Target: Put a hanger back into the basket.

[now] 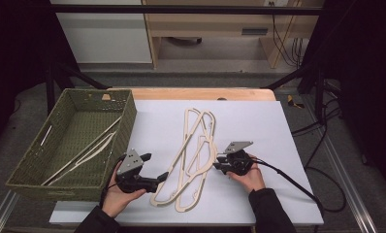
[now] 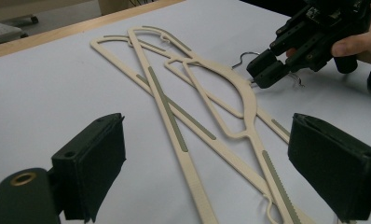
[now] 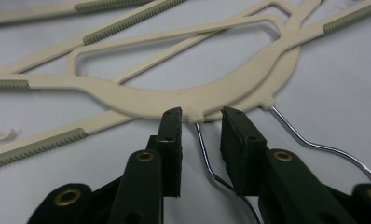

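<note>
At the far left of the table stands a green woven rectangular basket (image 1: 120, 127), with cream plastic hangers (image 1: 84, 151) lying slantwise inside it. Just right of the basket's near corner, the left gripper (image 1: 154, 170) is held low over the white tabletop sheet (image 1: 259, 126), its jaws wide apart with nothing between them; they face the near ends of the hangers on the table. In the middle of the sheet lies a pile of cream plastic clothes hangers with grey ribbed grip strips (image 1: 193, 155), overlapping one another and running from far to near. At the right edge of that pile, the right gripper (image 3: 201, 122) has its jaws narrowed but not touching, set either side of a thin metal wire hook (image 3: 206, 156) that comes out of the topmost hanger's curved neck. The pads do not yet press on the wire.
</note>
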Motion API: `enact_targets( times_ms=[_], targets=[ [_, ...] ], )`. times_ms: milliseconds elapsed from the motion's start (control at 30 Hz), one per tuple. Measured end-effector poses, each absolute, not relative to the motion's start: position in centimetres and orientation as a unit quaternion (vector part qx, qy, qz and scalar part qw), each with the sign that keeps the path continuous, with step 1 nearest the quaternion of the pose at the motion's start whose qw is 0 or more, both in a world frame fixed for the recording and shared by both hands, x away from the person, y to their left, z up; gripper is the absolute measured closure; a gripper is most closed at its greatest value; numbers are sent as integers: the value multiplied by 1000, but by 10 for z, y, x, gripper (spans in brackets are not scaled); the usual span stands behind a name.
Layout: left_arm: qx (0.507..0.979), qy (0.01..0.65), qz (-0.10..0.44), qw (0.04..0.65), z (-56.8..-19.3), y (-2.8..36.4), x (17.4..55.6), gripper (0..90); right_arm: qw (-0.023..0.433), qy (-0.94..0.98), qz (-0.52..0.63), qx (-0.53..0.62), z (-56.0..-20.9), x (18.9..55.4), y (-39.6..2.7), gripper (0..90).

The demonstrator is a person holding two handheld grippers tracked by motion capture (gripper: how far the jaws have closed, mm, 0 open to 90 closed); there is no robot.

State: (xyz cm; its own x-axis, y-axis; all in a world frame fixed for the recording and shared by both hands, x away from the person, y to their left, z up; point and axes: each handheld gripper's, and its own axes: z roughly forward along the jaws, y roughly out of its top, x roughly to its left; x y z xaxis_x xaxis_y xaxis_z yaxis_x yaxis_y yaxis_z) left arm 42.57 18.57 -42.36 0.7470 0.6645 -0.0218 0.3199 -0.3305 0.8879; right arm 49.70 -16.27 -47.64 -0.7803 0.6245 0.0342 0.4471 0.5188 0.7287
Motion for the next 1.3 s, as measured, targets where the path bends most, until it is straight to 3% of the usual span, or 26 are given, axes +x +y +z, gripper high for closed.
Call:
enact_targets(
  times_ms=[400,633,833,1300],
  targets=[
    [800,304,168,489,-425,181,426,123,112,874,367,298,-479,499,-164,861],
    [808,297,161,483,-427,173,427,131,93,878,372,286,-478,501,-165,893],
    [815,292,159,474,-428,164,428,136,105,876,378,281,-471,498,-166,894],
    [864,250,160,407,-428,94,444,202,106,876,376,282,-442,485,-163,895]
  ],
)
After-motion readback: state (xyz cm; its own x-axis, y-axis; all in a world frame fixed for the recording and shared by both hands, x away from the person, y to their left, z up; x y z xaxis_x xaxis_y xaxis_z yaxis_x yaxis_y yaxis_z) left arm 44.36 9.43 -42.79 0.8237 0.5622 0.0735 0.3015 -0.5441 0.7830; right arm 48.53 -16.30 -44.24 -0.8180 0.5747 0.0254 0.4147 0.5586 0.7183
